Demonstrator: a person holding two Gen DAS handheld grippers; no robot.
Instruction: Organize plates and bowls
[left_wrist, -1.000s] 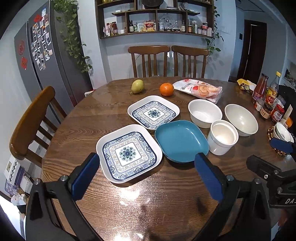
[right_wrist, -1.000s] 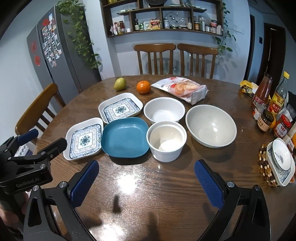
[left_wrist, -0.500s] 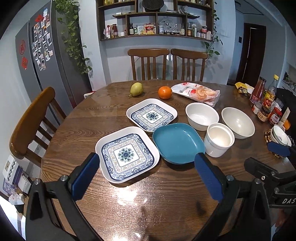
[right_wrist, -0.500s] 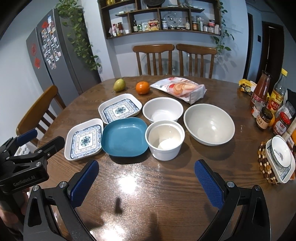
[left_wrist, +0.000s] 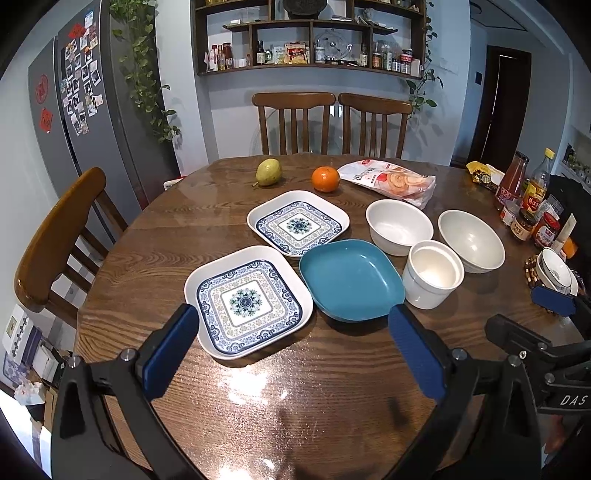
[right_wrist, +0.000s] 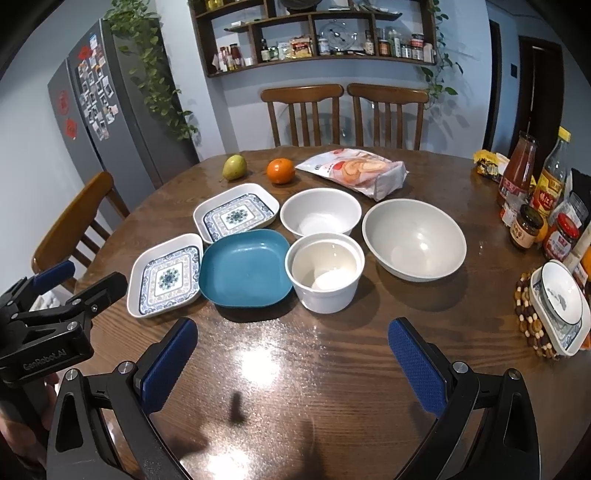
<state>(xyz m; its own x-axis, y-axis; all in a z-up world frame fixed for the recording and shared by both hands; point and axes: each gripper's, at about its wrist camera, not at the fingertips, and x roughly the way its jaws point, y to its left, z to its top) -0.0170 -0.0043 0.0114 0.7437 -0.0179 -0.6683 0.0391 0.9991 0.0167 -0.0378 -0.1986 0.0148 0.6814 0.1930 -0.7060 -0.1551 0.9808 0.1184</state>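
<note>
Left gripper (left_wrist: 293, 349): jaws spread wide, holding nothing, hovering above the near edge of the table, its blue pads framing the near patterned plate and the teal plate.
Right gripper (right_wrist: 291, 360): also wide apart and empty, above bare wood in front of the teal plate and the cup-like bowl.
Table (right_wrist: 332, 369): round, dark glossy wood, reflecting ceiling light close to the grippers.
Near patterned plate (left_wrist: 248, 301): square, white with blue ornament, flat on the table, nearest the left gripper; its right edge lies just beside the teal plate.
Teal plate (left_wrist: 351, 279): square with rounded corners, between the near patterned plate and the straight-sided white bowl, touching or almost touching both.
Straight-sided white bowl (right_wrist: 324, 272): upright, deep, empty.
Far patterned plate (left_wrist: 298, 223): same design, behind the teal plate.
Medium white bowl (right_wrist: 320, 213): round, empty, behind the straight-sided bowl.
Large white bowl (right_wrist: 413, 238): rightmost, empty, near the other two.
Small bowl on beaded mat (right_wrist: 557, 291): at the table's right edge, well apart from the group.
Pear (left_wrist: 268, 172), orange (left_wrist: 325, 179), snack bag (left_wrist: 391, 179): in a row at the far side.
Bottles and jars (right_wrist: 535, 192): clustered far right.
</note>
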